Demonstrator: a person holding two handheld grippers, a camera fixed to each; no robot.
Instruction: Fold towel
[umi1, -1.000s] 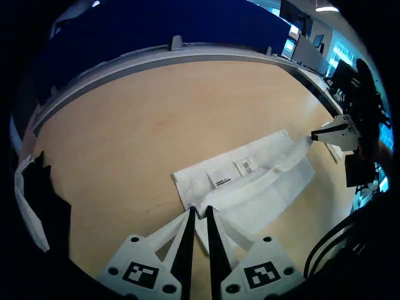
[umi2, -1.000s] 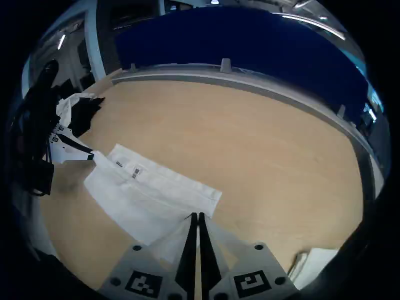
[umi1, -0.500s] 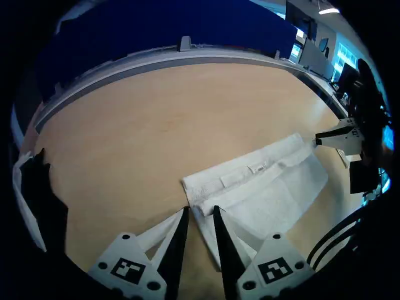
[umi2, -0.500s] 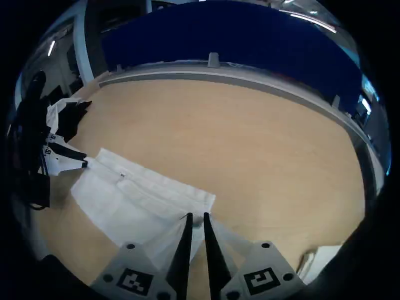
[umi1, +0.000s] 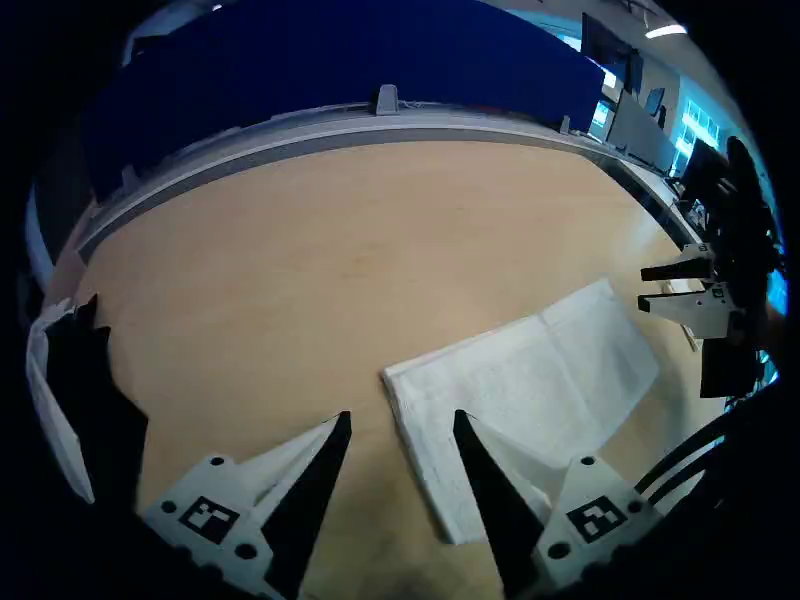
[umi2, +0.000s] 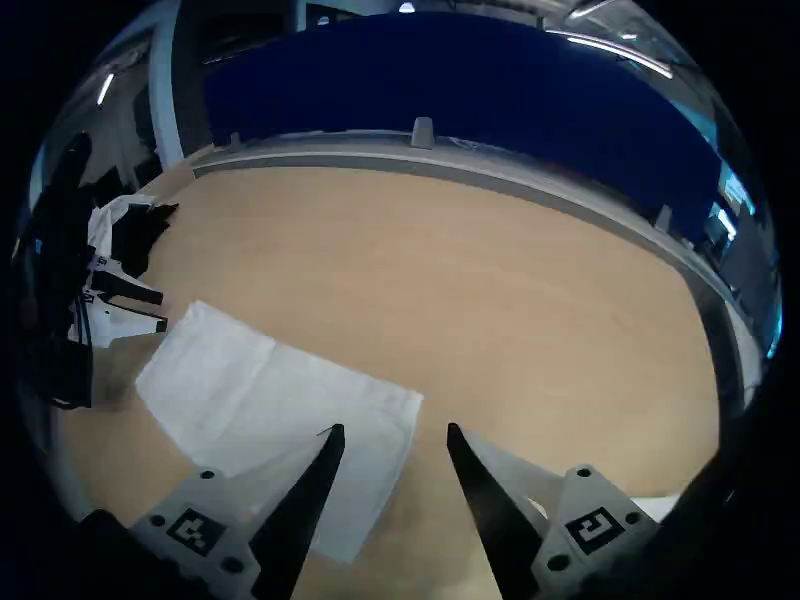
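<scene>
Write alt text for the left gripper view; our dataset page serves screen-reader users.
A white rectangular cloth towel lies flat on a light wooden table. The left hand-held gripper frames its near corner with open black fingers; the right hand-held gripper, also open, hovers past its far end. A dark blue partition backs the table.

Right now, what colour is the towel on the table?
The towel is plain white, with no pattern. The left gripper view shows it best.
</scene>
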